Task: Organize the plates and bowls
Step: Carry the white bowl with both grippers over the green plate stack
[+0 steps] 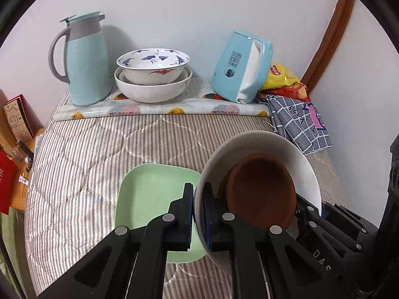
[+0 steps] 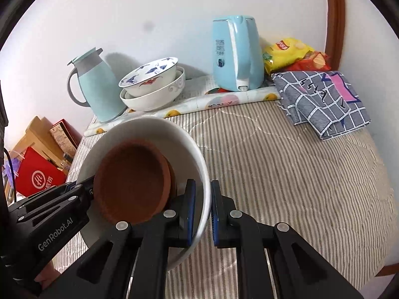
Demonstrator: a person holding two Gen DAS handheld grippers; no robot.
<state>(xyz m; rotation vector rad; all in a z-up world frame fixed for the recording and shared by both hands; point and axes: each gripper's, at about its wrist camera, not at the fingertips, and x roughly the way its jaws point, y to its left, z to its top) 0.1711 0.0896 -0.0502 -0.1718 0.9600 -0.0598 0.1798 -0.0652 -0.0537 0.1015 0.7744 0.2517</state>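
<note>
Only left wrist shows green plate [image 1: 152, 194] beneath white bowl [image 1: 261, 147].

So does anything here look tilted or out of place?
Yes. The white bowl, gripped at opposite rims by the left gripper and right gripper, is tipped steeply, and the brown dish inside leans against its wall. Nothing looks spilled or broken.

A lived-in home bedroom: a striped quilted bed cover [image 2: 286, 174] spreads ahead of the tool, with a thermos jug [image 1: 83, 59], stacked bowls [image 1: 152, 74], an electric kettle [image 2: 234, 52], crisp packets [image 2: 294, 54] and a folded checked cloth [image 2: 321, 102] beyond against the wall.
</note>
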